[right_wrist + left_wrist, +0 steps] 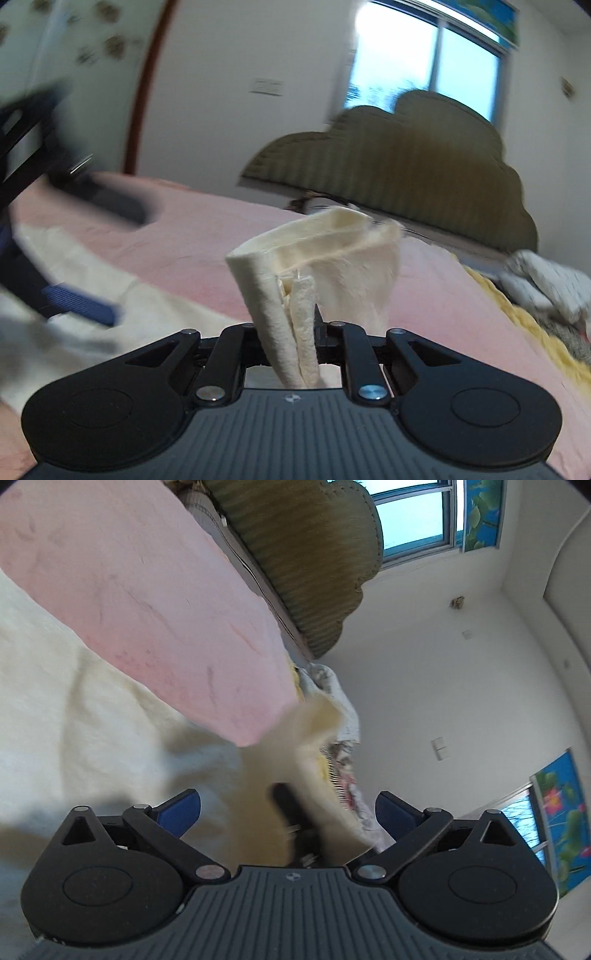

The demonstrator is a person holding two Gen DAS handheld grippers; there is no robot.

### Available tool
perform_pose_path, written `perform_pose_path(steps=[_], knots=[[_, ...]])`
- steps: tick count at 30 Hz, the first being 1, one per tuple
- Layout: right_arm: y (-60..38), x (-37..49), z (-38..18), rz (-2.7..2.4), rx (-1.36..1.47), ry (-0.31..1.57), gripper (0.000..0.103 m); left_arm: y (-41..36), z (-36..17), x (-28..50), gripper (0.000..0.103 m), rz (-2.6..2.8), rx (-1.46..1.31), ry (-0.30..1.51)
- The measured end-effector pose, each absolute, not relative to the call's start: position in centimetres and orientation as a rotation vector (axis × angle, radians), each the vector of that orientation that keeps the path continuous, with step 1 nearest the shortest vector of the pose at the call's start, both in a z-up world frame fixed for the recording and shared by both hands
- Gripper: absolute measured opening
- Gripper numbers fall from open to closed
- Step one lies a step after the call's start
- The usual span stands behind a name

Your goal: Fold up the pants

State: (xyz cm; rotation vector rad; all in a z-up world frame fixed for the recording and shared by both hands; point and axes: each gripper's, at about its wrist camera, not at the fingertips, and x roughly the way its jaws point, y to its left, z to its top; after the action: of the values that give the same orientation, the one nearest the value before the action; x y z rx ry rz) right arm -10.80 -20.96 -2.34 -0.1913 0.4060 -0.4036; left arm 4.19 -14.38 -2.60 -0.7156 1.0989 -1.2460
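Writing: none legible anywhere; only a small round emblem on each gripper's ribbed body, too small to read.
Pants [317, 258]: cream fabric, a folded end sticking up from the right gripper and leaning toward the headboard [406, 155]; the rest spreads across the pink bedsheet [177, 236] on the side away from the headboard.
Long axis: cannot tell for the whole garment (only bunched parts show); the pinched end runs roughly upright.
Right gripper [295, 332]: jaws pressed together on that folded end of the pants, cloth filling the gap between them.
Left gripper [288, 808]: jaws spread wide, blue pads [181, 810] well apart; blurred cream cloth and a dark shape lie between them, with neither pad touching it.
Hidden or blurred: both views smeared by motion; the left gripper shows in the right wrist view only as a dark blur, cut off at the frame edge.
Beside the headboard: rumpled yellow and patterned bedding [546, 280], a window [424, 62] behind.
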Motion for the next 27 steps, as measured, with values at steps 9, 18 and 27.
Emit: perform_pose_path(steps=[9,18,27], knots=[[-14.9,-10.5,-3.8,-0.267,-0.287,0.415,0.014,-15.6,-6.0,7.1,0.078,-1.073,-0.783,1.227],[-11.6,-8.8,-5.4,-0.161,-0.381,0.498,0.014,-13.1,-2.5,7.5,0.009,-0.974,-0.334,0.963],[-7.7,-5.7,-5.5,-0.025,-0.426,0.483,0.015,-10.3,-0.5,6.8,0.010,-0.871,-0.039,0.755]])
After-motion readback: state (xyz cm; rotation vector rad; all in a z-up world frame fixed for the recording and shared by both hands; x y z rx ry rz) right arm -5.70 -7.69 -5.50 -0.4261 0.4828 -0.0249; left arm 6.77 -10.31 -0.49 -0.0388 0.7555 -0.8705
